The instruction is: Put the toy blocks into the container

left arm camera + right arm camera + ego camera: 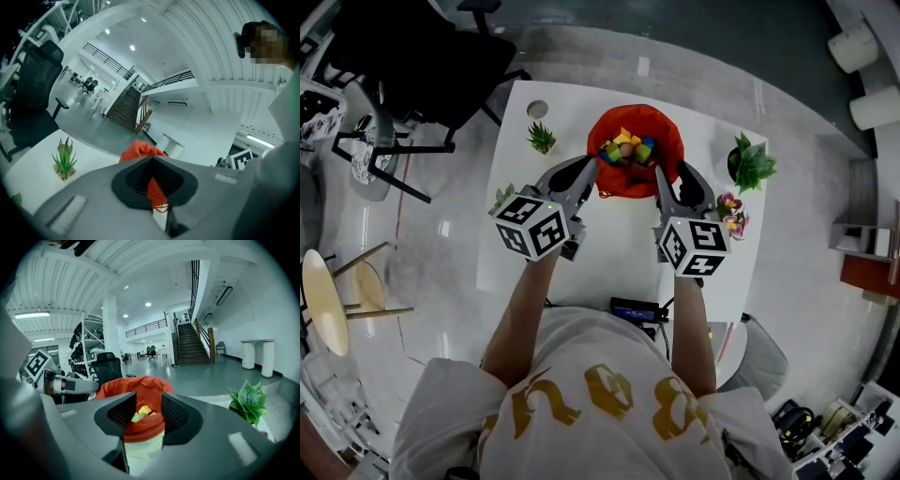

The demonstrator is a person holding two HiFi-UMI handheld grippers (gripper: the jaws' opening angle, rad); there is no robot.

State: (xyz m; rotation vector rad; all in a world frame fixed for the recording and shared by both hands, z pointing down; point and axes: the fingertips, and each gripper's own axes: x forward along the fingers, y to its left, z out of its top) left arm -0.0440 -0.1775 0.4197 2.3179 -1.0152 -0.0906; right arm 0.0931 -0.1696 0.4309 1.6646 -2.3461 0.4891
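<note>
at table's (609,246) 12 o'clock, bag (667,141) looked limp, rim (155,192) grippable; left gripper (151,164) pinched rim at 9 o'clock, right gripper (149,411) gaped.

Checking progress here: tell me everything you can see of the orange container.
The orange container is a soft, crumpled fabric bag that stands mouth-up at the far middle of the white table. Yellow, green and blue toy blocks lie piled inside it. The left gripper pinches a fold of its rim. The right gripper is open at its right side; whether it touches the bag cannot be told.
</note>
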